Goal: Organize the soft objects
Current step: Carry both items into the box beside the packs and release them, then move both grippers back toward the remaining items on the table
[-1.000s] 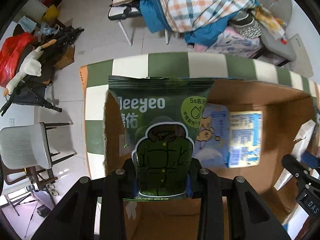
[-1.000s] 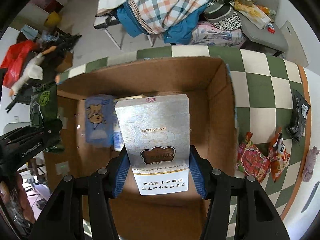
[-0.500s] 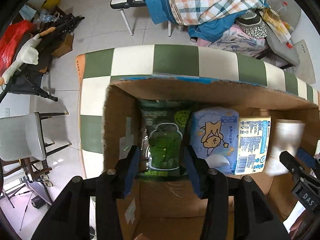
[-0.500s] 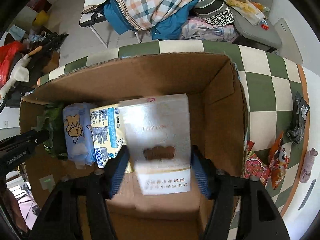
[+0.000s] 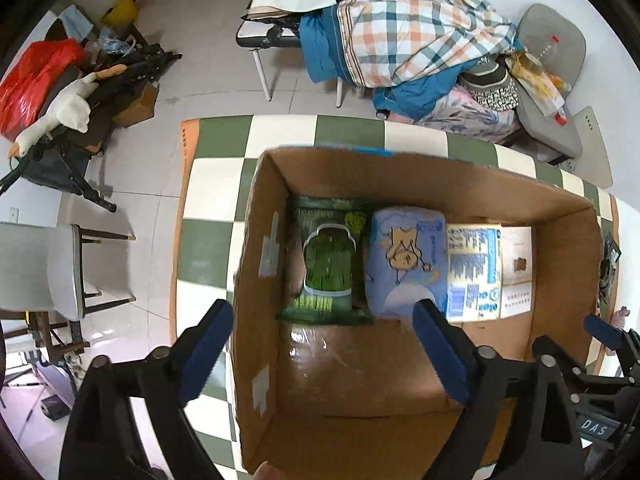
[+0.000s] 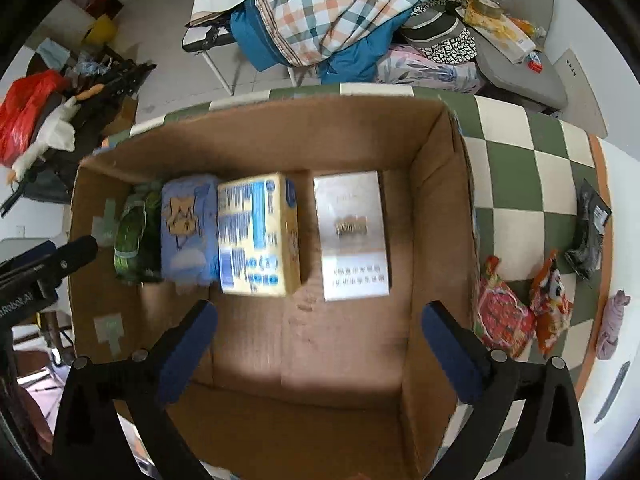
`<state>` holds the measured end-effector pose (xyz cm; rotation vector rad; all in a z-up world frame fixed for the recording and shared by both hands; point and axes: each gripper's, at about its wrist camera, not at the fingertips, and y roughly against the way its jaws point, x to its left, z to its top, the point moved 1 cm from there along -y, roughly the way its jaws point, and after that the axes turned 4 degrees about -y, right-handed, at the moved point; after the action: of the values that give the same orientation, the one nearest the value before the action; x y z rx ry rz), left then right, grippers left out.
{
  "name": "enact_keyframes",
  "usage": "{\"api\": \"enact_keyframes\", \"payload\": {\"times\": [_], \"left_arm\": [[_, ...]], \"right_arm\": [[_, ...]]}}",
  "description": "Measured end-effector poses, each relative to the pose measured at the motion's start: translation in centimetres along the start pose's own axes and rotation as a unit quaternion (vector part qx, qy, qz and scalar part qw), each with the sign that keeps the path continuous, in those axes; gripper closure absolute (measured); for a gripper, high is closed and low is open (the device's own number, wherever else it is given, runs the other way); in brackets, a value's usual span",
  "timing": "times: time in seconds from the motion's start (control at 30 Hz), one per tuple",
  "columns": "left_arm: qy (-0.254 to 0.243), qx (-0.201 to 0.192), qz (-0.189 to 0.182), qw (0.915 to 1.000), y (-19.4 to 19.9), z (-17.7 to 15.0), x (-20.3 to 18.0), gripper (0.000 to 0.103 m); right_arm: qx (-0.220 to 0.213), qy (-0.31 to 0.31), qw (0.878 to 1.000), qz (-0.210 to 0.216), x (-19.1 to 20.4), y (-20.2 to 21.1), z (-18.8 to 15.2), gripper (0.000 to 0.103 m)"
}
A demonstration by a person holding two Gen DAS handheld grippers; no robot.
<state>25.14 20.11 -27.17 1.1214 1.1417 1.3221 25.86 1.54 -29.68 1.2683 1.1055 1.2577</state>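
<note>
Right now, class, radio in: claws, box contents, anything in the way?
Left claw and right claw opening, nothing between them. Green pack, blue pack, yellow box, silver carton down in cardboard box. Nothing blocking.

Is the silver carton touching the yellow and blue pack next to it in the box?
Apart. The right wrist view shows a strip of bare cardboard floor between the silver carton and the yellow and blue pack.

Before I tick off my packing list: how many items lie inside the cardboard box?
4, in a row along the far wall: green pack leftmost, blue pack, yellow-and-blue box, then silver carton rightmost. Anything underneath them would be hidden.
</note>
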Motion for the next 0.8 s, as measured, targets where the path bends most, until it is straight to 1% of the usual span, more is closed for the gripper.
{"api": "enact_keyframes", "payload": {"times": [0.03,0.1,0.23,0.37,0.47,0.5,0.6,0.8], "left_arm": [[0.002,-0.003,-0.002,1.0000,0.2,-0.5,0.0,0.001],[0.008,-0.007,-0.003,0.9999,0.5,-1.4,-0.1,0.001],[0.017,-0.019,-0.015,0.9996,1.5,-3.2,-0.4,0.001],[0.014,-0.035,-0.019,0.9991,3.0,-4.9,-1.0,0.001],[0.005,-0.048,-0.014,0.9987,4.7,-6.3,-1.4,0.001],[0.009,-0.061,-0.019,0.9979,5.8,-7.0,-1.4,0.001],[0.008,-0.085,-0.018,0.9962,8.0,-8.7,-1.7,0.001],[-0.005,-0.116,-0.017,0.9930,12.1,-11.7,-2.5,0.001]], "right_arm": [[-0.002,0.005,1.000,-0.004,0.0,0.2,-0.5,0.000],[-0.008,0.010,1.000,-0.010,0.0,0.7,-1.3,0.000],[-0.016,0.009,1.000,-0.004,-0.2,1.9,-3.2,0.000],[-0.039,0.019,0.999,-0.008,-0.3,3.7,-5.0,0.000],[-0.052,0.021,0.998,-0.006,-0.6,5.2,-6.2,0.000],[-0.055,0.021,0.998,-0.006,-0.7,5.5,-6.5,0.000],[-0.065,0.023,0.998,0.003,-1.2,7.1,-8.4,0.000],[-0.089,0.036,0.995,0.023,-1.7,11.2,-12.1,0.000]]}}
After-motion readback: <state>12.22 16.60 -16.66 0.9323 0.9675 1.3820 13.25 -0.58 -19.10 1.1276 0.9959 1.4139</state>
